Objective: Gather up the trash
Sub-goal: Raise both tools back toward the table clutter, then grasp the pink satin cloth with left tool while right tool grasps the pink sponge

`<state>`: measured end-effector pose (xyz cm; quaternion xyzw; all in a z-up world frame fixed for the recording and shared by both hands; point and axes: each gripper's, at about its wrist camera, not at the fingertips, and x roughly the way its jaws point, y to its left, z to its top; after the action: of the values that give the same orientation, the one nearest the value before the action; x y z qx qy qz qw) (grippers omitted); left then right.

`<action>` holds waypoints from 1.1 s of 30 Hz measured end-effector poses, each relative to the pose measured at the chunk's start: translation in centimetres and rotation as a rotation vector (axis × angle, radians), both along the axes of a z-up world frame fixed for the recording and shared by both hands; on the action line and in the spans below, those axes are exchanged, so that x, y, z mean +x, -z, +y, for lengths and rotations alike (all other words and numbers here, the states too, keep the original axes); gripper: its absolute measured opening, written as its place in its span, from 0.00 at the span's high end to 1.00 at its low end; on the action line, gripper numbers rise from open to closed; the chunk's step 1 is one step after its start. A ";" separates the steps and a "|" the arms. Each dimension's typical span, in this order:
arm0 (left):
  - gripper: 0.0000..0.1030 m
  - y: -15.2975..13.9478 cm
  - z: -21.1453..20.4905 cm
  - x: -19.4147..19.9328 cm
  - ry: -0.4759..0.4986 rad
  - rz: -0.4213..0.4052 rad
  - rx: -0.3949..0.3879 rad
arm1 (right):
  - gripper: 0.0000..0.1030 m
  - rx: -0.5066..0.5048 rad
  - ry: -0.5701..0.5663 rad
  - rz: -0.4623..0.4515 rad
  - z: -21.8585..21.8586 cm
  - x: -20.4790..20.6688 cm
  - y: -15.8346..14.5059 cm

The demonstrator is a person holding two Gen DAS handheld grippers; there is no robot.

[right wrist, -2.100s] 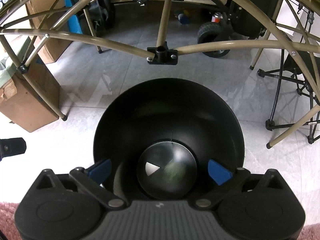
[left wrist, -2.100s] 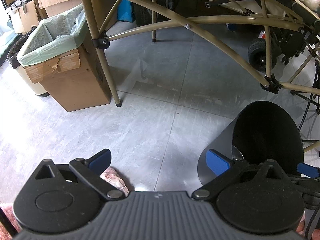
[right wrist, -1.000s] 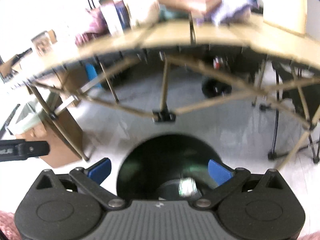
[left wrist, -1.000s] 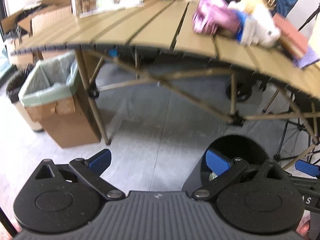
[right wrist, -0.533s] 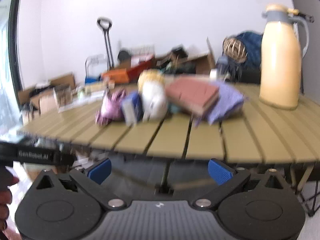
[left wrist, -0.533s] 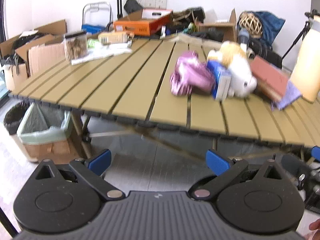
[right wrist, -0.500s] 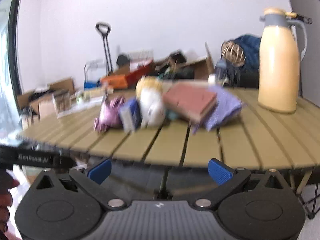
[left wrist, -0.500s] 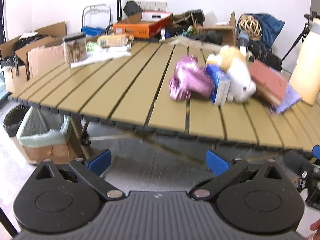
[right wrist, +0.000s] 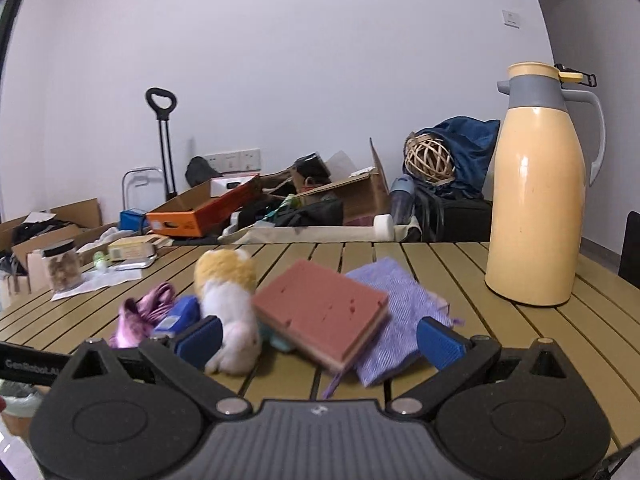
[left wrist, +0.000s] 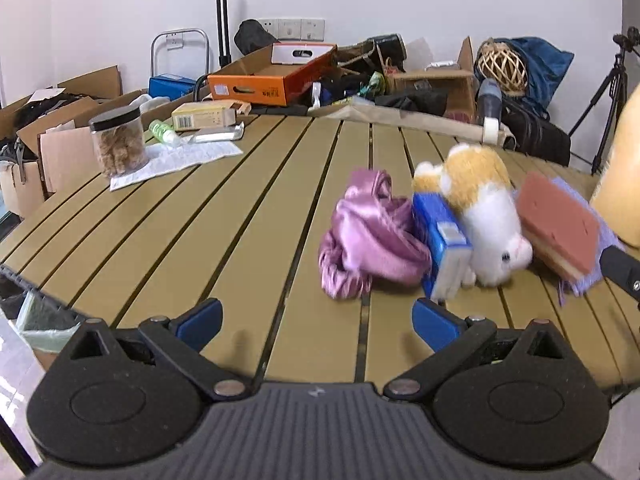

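On the slatted tan table (left wrist: pixel 224 240) lies a cluster: a crumpled pink cloth (left wrist: pixel 368 236), a small blue box (left wrist: pixel 440 248), an orange-and-white plush toy (left wrist: pixel 484 216), a red-pink sponge (left wrist: pixel 560 220) and a purple cloth (right wrist: pixel 404 312). My left gripper (left wrist: pixel 316 324) is open over the table's near edge, just in front of the pink cloth and blue box. My right gripper (right wrist: pixel 318 338) is open too, low at the near edge, facing the sponge (right wrist: pixel 324 320) and plush toy (right wrist: pixel 228 300). Neither holds anything.
A tall yellow thermos (right wrist: pixel 538 208) stands at the right. A jar of snacks (left wrist: pixel 118 142) on paper sits far left, with a small carton (left wrist: pixel 204 116) behind. Boxes, bags and a wicker ball (right wrist: pixel 430 158) crowd the far side. A lined bin (left wrist: pixel 40 320) is below left.
Both grippers have risen from floor level beside the black bin to above the table's edge. The bin has dropped out of view. Both stayed open.
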<state>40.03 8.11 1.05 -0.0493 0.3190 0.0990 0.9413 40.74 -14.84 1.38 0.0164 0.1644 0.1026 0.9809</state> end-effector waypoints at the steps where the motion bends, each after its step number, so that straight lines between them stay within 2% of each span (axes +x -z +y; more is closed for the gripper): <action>1: 0.00 -0.2 0.1 0.4 0.000 -0.013 -0.004 | 0.00 0.001 0.006 -0.001 0.0 0.4 0.1; 8: 0.00 -1.6 0.6 3.8 -0.049 -0.074 0.010 | 0.00 0.013 0.042 -0.006 -0.1 3.7 0.3; 15: 0.01 0.0 0.8 7.4 -0.053 0.004 0.018 | 0.00 -0.059 0.028 0.020 0.7 5.5 1.1; 22: 0.13 1.7 1.0 9.0 -0.031 0.062 -0.029 | 0.00 -0.103 0.000 0.054 1.9 7.0 1.4; 29: 0.15 2.1 0.8 9.1 -0.023 0.055 -0.033 | 0.00 -0.155 -0.026 0.091 3.0 8.1 2.1; 33: 0.35 2.1 0.8 8.9 0.016 0.040 -0.069 | 0.00 -0.170 -0.015 0.106 3.3 8.6 2.1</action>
<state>48.91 8.91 -1.04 -0.0774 0.3416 0.0813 0.9331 49.38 -11.58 -0.74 -0.0626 0.2241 0.0945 0.9679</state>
